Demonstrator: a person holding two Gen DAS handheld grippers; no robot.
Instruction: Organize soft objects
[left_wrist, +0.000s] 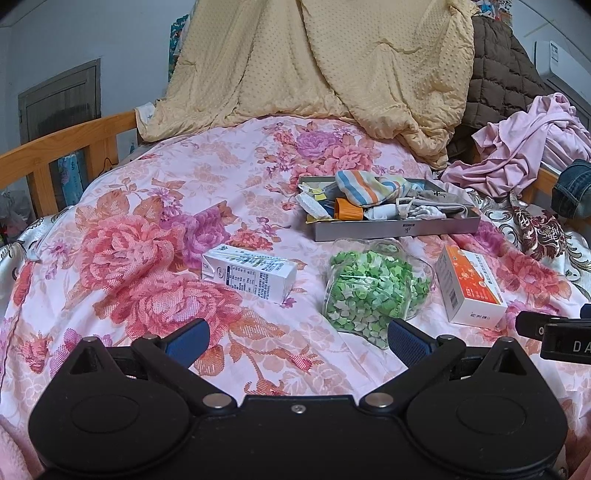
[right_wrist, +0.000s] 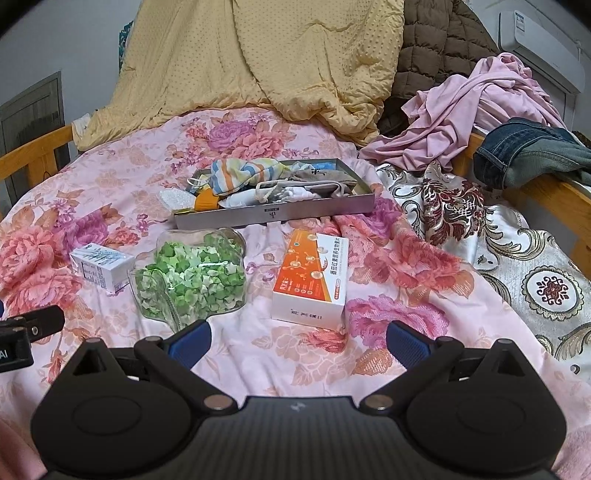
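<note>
A bed (left_wrist: 155, 206) with a pink floral cover carries everything, bounded by a wooden rail (left_wrist: 55, 147) along its left edge. At the far end a yellow dotted quilt (left_wrist: 314, 62) is heaped up, with a brown quilted blanket (left_wrist: 502, 74) beside it toward the far right corner. A crumpled pink garment (right_wrist: 476, 107) lies at the right edge, and folded jeans (right_wrist: 524, 155) rest on the right rail just beyond it.

Near the middle of the bed sits a shallow grey tray (right_wrist: 280, 214) filled with soft objects: a striped sock (right_wrist: 240, 177), a beige drawstring pouch (right_wrist: 325, 177), white cloth and something orange, piled loosely and partly spilling over its left rim. In front of the tray, toward the near edge, lie three things in a row, apart from one another: a white carton (left_wrist: 251, 273) on its side at the left, a clear bag of green and white pieces (left_wrist: 373, 288) in the centre, and an orange and white box (right_wrist: 314, 277) at the right.

The left gripper (left_wrist: 297, 339) hovers over the near edge with its blue pads spread wide, holding nothing. The right gripper (right_wrist: 297, 339) hovers alongside, likewise spread wide and holding nothing
</note>
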